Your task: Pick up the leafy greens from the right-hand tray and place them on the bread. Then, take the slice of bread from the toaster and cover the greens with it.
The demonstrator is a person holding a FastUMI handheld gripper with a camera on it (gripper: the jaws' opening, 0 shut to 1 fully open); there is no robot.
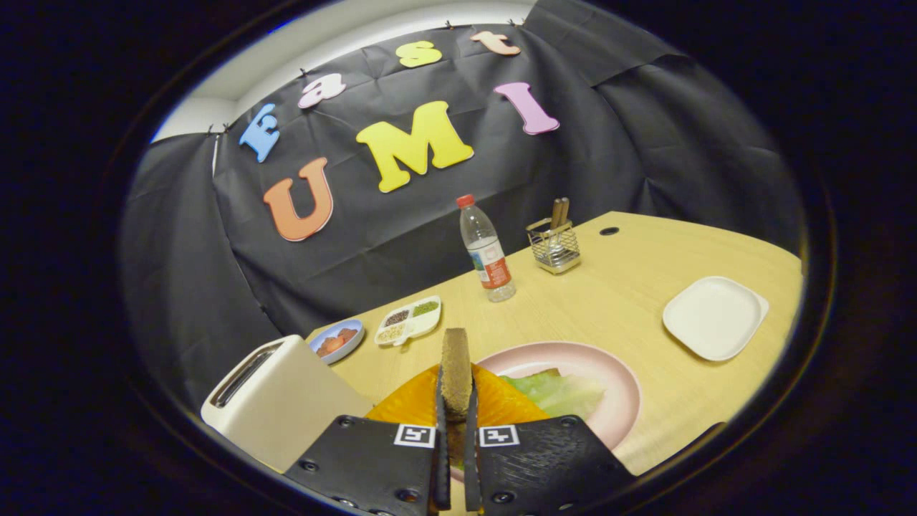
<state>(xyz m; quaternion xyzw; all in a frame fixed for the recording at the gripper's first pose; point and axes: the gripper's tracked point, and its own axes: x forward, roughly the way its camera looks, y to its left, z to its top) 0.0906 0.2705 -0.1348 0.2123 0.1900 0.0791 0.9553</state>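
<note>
My gripper [455, 419] is shut on a slice of brown bread [455, 373], which stands on edge between the two fingers. Just beyond the fingers lies a pink plate [616, 387] with leafy greens [562, 393] resting on a bread slice whose brown edge [548, 373] peeks out behind them. An orange piece [501, 401] shows under the held slice, on the near side of the plate. The cream toaster [276, 398] stands to the left of the fingers, its slot looking dark. The held slice hangs above the plate's left part.
A white square tray [715, 317] lies to the right of the plate. Beyond the plate stand a water bottle [487, 251] and a wire holder with wooden sticks [554, 244]. A white divided spice dish [408, 320] and a small blue bowl [337, 340] sit behind the toaster.
</note>
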